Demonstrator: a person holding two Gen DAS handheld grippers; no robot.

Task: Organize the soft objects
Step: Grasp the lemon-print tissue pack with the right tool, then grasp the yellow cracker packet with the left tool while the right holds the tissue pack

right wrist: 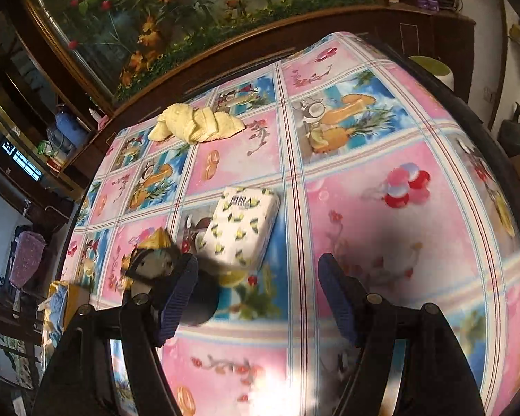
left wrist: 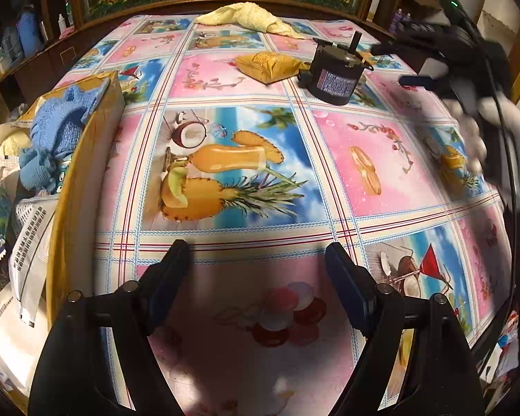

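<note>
A yellow towel lies crumpled at the table's far edge; it also shows in the right wrist view. A gold foil packet lies mid-table. A white tissue pack with a lemon print lies ahead of my right gripper. A blue towel sits in the cardboard box at the left. My left gripper is open and empty above the tablecloth. My right gripper is open and empty above the table; it shows blurred at the right of the left wrist view.
A dark cylindrical motor stands next to the gold packet; it appears beside my right gripper's left finger. White bags and paper packs fill the box. A dark wooden cabinet with a floral picture backs the table.
</note>
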